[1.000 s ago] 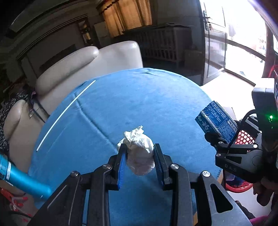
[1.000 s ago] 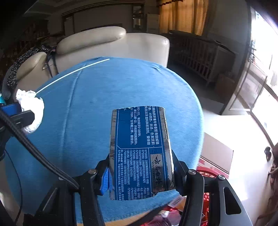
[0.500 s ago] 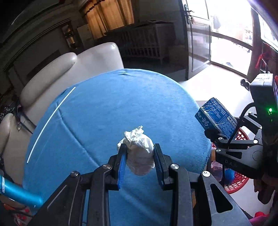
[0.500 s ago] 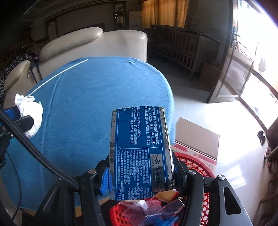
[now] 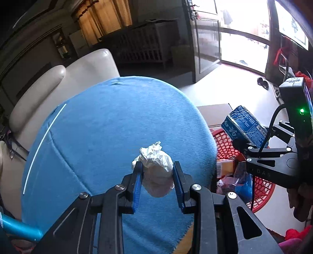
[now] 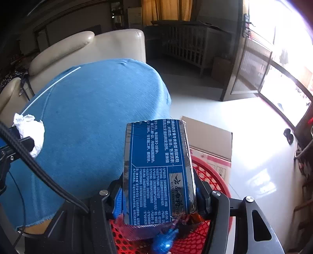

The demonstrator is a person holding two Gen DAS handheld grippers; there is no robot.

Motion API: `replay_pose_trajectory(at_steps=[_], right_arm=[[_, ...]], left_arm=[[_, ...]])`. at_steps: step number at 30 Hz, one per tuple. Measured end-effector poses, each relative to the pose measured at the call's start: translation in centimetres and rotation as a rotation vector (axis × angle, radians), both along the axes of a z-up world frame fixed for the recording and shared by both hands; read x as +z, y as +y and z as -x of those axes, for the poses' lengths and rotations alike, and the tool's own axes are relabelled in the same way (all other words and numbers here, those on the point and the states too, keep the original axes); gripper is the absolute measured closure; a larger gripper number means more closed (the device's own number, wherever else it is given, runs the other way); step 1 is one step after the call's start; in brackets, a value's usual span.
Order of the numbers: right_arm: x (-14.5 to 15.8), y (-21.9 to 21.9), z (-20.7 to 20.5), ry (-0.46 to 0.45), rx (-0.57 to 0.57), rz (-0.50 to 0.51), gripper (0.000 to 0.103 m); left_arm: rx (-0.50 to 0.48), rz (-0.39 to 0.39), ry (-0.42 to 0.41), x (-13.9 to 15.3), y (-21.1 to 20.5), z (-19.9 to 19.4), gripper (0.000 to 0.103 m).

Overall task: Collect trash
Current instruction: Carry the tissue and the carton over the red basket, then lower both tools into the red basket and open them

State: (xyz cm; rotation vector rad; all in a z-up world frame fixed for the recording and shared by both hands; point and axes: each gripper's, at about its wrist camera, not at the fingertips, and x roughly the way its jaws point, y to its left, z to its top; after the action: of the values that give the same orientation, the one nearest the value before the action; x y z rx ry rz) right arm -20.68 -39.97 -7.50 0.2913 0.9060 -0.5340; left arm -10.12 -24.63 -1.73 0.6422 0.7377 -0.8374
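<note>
Jaws clamp both finds: my right gripper (image 6: 159,197) holds the blue carton (image 6: 159,170) lengthwise, directly over the red basket (image 6: 213,179); my left gripper (image 5: 157,182), farther off, holds the crumpled tissue (image 5: 156,168) above the worktop (image 5: 109,125).

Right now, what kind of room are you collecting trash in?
Most likely a home living room: a cream armchair behind the blue-covered table, a wooden crib, curtains and a glass door.

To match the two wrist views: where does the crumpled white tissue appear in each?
Left wrist view: crumpled white tissue at lower centre, clamped in the left gripper.
Right wrist view: crumpled white tissue at the far left edge, over the blue tablecloth.
Shared landmark: the red mesh basket beside the table.
</note>
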Motion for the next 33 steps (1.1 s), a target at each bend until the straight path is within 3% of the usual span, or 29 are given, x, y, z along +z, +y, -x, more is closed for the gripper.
replay_pose_trajectory(at_steps=[19,33], right_arm=[[-1.4,-3.4,4.2,0.04,-0.11,-0.076,0.043],[-1.6,-5.8,7.0,0.013,-0.2,-0.155,0.043]], left_arm=[[-0.136,-0.03,0.037,-1.0,-3.2,3.7,0.071],[-0.225,-0.04,0.073,-2.2,-6.5,5.7,0.071]])
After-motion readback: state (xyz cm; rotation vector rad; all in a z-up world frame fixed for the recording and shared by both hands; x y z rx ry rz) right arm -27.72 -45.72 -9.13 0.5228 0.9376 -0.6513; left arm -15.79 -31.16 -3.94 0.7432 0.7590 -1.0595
